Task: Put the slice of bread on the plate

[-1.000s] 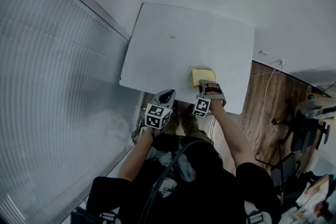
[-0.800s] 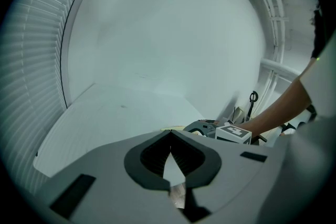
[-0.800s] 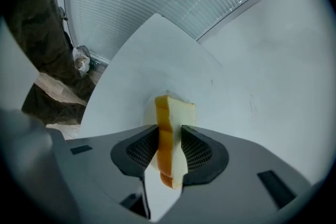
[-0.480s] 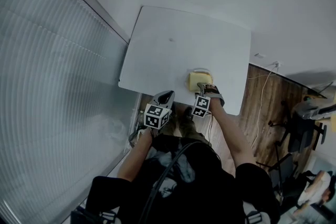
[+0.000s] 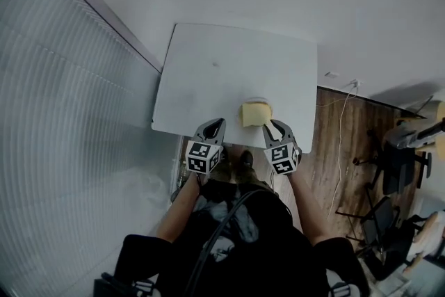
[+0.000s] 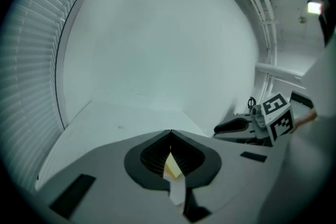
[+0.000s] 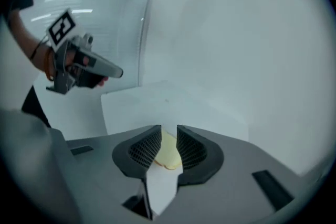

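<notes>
The pale yellow slice of bread (image 5: 253, 113) lies flat on a white plate (image 5: 258, 101) near the front right of the white table (image 5: 222, 73). My right gripper (image 5: 273, 124) hovers just in front of it. Its jaws are apart and closing, and nothing is pressed between the pads. In the right gripper view the bread (image 7: 169, 155) shows through the gap, lying below the right gripper (image 7: 169, 128). My left gripper (image 5: 217, 122) hangs over the table's front edge, left of the bread. Its tips meet in the left gripper view (image 6: 169, 132), with only a pale sliver showing behind them.
Ribbed window blinds (image 5: 62, 122) run along the left side. A wooden floor (image 5: 334, 149) with a cable and dark stands lies to the right of the table. The person's legs are below the table's front edge. White wall is beyond the table.
The right gripper has let go of the bread, rolled over and lifted back from it. The bread stays on the plate. The left gripper rose a little.
</notes>
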A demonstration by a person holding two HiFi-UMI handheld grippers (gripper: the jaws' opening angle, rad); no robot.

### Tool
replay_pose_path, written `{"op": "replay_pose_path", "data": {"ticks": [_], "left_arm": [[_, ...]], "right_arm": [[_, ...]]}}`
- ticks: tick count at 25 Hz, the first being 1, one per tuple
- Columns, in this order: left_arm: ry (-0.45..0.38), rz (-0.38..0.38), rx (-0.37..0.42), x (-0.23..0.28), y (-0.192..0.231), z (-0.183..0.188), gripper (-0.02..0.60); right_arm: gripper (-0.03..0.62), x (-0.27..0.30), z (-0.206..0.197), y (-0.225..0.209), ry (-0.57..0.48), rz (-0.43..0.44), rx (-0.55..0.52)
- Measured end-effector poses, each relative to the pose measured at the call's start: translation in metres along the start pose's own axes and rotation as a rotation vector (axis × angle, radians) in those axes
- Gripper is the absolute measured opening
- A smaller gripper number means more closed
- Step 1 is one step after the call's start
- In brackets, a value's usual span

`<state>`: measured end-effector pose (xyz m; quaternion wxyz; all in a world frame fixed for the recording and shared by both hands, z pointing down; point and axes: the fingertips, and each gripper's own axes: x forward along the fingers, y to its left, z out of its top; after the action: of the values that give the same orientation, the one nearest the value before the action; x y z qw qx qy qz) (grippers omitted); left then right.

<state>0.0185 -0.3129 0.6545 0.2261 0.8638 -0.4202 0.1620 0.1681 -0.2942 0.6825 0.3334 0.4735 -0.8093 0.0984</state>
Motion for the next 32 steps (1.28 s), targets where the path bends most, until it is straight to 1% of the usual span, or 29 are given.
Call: {"op": "replay_pose_path", "data": {"ticks": [2, 4, 9, 13, 16, 19, 24, 32], "left_arm": [[-0.051, -0.019, 0.030, 0.000, -0.008, 0.026, 0.005], [-0.106, -0.041, 0.069, -0.003, -0.016, 0.054, 0.005], [-0.226, -0.054, 0.132, -0.026, -0.035, 0.111, 0.005], [-0.266, -0.055, 0.172, -0.041, -0.047, 0.135, 0.005], [-0.287, -0.055, 0.205, -0.049, -0.056, 0.145, 0.005], [-0.299, -0.043, 0.230, -0.051, -0.057, 0.151, 0.005], [-0.305, -0.040, 0.231, -0.055, -0.055, 0.154, 0.005], [-0.298, -0.043, 0.223, -0.063, -0.051, 0.150, 0.005]], "right_arm": [[0.066, -0.033, 0.019, -0.019, -0.078, -0.070, 0.117], [0.029, -0.063, 0.033, -0.037, -0.146, -0.135, 0.197], [0.006, -0.131, 0.061, -0.075, -0.328, -0.239, 0.349], [0.006, -0.171, 0.079, -0.093, -0.457, -0.271, 0.460], [0.006, -0.187, 0.090, -0.096, -0.498, -0.279, 0.471], [0.006, -0.190, 0.096, -0.095, -0.526, -0.263, 0.465], [0.006, -0.189, 0.094, -0.092, -0.520, -0.260, 0.463], [0.006, -0.188, 0.104, -0.084, -0.547, -0.219, 0.465]]}}
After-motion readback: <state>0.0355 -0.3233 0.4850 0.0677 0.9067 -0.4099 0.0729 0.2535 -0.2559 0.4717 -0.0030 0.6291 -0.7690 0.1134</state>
